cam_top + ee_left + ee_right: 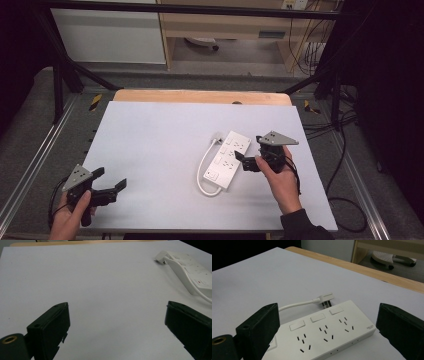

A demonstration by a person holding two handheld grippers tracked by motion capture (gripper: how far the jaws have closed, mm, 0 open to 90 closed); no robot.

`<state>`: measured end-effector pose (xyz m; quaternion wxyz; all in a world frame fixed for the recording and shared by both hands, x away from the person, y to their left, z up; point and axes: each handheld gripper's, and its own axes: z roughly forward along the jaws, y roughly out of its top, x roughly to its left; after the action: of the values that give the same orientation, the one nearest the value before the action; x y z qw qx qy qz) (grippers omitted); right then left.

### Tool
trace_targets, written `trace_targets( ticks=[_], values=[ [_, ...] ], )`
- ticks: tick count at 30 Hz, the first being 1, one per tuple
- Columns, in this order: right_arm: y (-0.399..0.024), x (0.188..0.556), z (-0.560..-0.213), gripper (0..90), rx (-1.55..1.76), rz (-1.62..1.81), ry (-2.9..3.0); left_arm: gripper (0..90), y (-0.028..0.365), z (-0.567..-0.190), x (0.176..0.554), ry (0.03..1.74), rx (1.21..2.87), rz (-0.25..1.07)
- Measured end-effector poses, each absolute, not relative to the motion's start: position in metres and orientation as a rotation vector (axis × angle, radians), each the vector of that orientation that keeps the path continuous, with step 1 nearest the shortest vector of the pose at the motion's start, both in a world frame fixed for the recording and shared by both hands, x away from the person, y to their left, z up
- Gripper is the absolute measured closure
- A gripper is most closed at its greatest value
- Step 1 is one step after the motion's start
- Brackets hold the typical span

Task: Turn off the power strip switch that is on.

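While our right gripper (248, 161) hovers, jaws spread, over the white plastic power strip (329, 332) | left gripper (111, 186) gapes, well apart.

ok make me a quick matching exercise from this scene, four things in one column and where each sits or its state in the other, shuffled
Things:
1. power strip
2. plug
3. left gripper
4. right gripper

Places or states:
A. open, over the near left corner of the white table top
B. open, right at the strip's edge
C. lies flat on the table, right of centre
D. at the end of the white cord, beside the strip's far end

Pairs: 1-C, 2-D, 3-A, 4-B
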<state>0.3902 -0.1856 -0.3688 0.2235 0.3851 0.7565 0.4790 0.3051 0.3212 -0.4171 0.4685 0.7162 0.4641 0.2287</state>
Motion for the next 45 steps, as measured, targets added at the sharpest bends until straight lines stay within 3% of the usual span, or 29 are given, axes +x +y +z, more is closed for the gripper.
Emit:
trace_targets(
  ticks=[33, 37, 41, 42, 45],
  values=[
    [-0.155, 0.398, -0.374, 4.5, 1.049, 1.349, 2.137, 5.8, 0.321, -0.417, 0.305, 1.132, 1.76, 0.557],
    [-0.154, 0.398, -0.374, 13.6, 1.035, 1.366, 2.136, 5.8, 0.321, -0.417, 0.305, 1.132, 1.76, 0.557],
    [-0.152, 0.395, -0.372, 29.1, 1.001, 1.377, 2.131, 5.8, 0.321, -0.417, 0.305, 1.132, 1.76, 0.557],
    [-0.15, 0.395, -0.372, 36.5, 0.988, 1.373, 2.135, 5.8, 0.321, -0.417, 0.305, 1.132, 1.76, 0.557],
    [-0.148, 0.394, -0.372, 43.4, 0.975, 1.359, 2.139, 5.8, 0.321, -0.417, 0.305, 1.132, 1.761, 0.557]
  ],
)
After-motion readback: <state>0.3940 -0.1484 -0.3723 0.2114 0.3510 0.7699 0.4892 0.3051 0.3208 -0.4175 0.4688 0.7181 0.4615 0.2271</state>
